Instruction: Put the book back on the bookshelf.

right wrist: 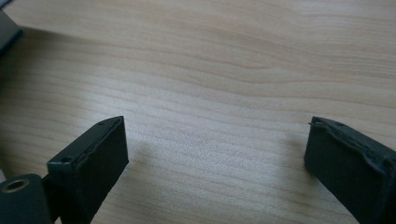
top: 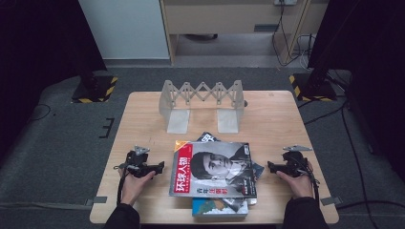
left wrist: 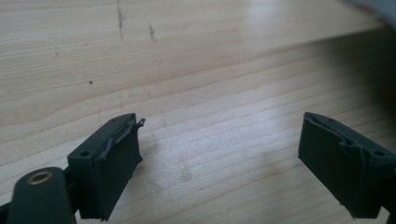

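High view: a stack of glossy magazines, red-titled portrait cover on top [top: 213, 169], lies at the near centre of the pale wooden tabletop [top: 277, 119], long axis running away from the person. The left gripper [top: 160, 165] and right gripper [top: 270, 166] flank it, about equally near.

Left gripper view: fingers [left wrist: 109, 163] spread, empty.

Right gripper view: fingers [right wrist: 93, 163] spread, empty.

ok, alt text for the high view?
A stack of magazines lies on a wooden table, flanked by the open left gripper and right gripper. An empty accordion-style rack stands behind.
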`<state>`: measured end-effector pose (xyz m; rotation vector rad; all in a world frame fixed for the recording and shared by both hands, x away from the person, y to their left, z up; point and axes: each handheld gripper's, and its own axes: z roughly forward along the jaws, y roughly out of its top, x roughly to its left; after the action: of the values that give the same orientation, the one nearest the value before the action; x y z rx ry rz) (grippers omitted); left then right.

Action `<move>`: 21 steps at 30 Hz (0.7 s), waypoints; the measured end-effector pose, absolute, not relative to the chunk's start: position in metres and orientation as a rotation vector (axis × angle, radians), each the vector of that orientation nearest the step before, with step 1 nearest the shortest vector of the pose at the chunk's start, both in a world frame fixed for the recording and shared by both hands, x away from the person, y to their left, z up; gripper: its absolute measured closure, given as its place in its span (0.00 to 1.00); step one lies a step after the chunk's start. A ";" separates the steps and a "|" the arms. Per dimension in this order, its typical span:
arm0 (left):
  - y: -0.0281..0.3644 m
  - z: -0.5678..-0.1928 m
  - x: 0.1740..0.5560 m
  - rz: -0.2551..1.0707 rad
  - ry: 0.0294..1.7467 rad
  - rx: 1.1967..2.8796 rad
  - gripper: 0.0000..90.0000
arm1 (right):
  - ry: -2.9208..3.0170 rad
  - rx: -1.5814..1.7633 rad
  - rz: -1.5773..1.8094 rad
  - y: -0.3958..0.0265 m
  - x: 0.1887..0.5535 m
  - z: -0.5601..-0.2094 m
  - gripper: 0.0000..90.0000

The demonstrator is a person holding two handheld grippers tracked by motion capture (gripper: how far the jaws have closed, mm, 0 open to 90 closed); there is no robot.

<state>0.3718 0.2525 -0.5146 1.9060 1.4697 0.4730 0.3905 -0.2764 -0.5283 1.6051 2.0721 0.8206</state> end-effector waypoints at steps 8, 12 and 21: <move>0.252 -0.497 0.356 0.452 1.428 1.842 0.14 | 2.031 1.570 0.910 -0.271 0.384 -0.510 0.07; 0.250 -0.490 0.352 0.453 1.400 1.821 0.14 | 2.007 1.565 0.957 -0.269 0.381 -0.504 0.07; 0.245 -0.478 0.340 0.423 1.333 1.776 0.18 | 1.966 1.583 1.020 -0.269 0.377 -0.493 0.07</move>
<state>0.3398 0.2450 -0.4776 1.7763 1.3329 0.4227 0.3770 -0.2690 -0.4930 1.5827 1.9663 1.0197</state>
